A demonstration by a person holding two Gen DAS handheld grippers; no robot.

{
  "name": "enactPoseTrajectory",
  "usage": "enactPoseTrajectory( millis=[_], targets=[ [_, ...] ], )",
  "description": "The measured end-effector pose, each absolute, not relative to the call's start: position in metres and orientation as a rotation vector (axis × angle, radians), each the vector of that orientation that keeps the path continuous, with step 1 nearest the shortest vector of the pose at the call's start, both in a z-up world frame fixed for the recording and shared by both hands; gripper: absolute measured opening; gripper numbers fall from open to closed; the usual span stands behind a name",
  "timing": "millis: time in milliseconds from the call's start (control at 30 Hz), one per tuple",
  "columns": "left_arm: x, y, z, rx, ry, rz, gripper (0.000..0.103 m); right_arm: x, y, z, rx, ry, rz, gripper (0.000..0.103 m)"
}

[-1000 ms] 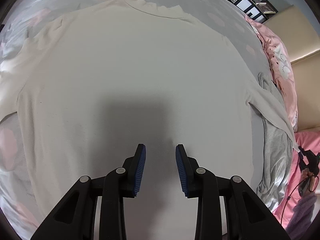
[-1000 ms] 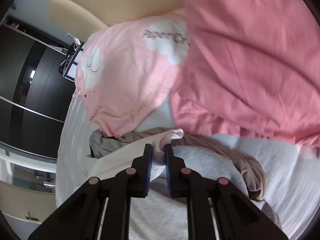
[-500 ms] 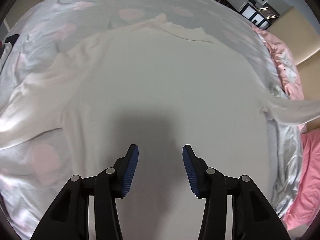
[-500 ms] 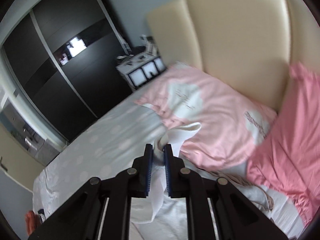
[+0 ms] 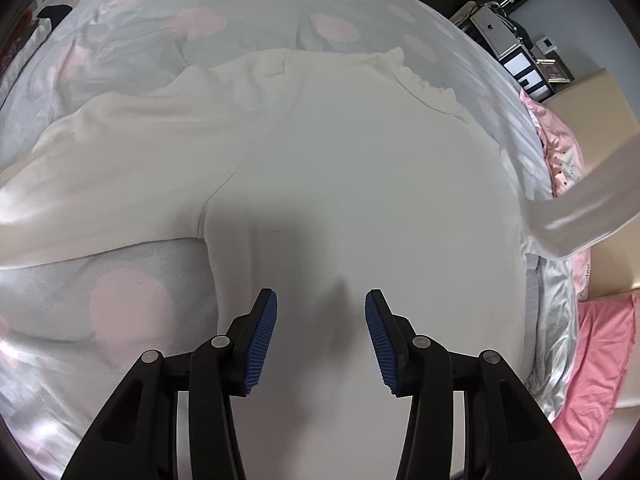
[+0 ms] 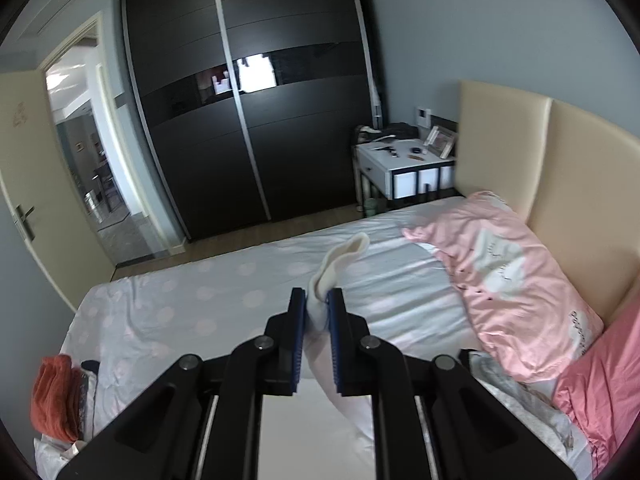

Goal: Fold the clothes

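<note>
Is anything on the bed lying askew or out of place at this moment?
Yes. The cream top lies flat, but one sleeve is lifted off the bed, pinched in the right hand-held gripper. The other sleeve sprawls sideways, unfolded. Nothing looks damaged.

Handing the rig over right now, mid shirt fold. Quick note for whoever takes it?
Left gripper: open, empty, over the body of the cream shirt, which lies flat on the dotted sheet.
Right gripper: shut on the shirt's right sleeve cuff, lifted clear of the bed.
Done: shirt spread, left sleeve lying out flat.
Left: lay the held sleeve across the body, fold the other sleeve, then fold the body.
</note>
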State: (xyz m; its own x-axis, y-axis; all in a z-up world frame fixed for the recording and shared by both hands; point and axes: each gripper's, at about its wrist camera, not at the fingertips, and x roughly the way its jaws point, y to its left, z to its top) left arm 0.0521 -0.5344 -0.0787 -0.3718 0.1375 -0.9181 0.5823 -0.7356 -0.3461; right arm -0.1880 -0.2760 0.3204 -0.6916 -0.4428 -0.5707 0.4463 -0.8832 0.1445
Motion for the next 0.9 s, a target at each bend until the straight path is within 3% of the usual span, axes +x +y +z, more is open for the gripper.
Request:
enactPoseTrajectory(
  millis=[433,900],
  targets=[
    [0.071,-0.553,-0.069,1.485,1.044,-2.186,0.048,-0.112,-0.399,0.240,0.910,0.087,-2.321,0.011],
    [0.077,-0.573,-0.075,1.456,1.117,-2.153,0.048,-0.093,-0.460,0.144,1.039,0.059,-2.154,0.011]
  ],
)
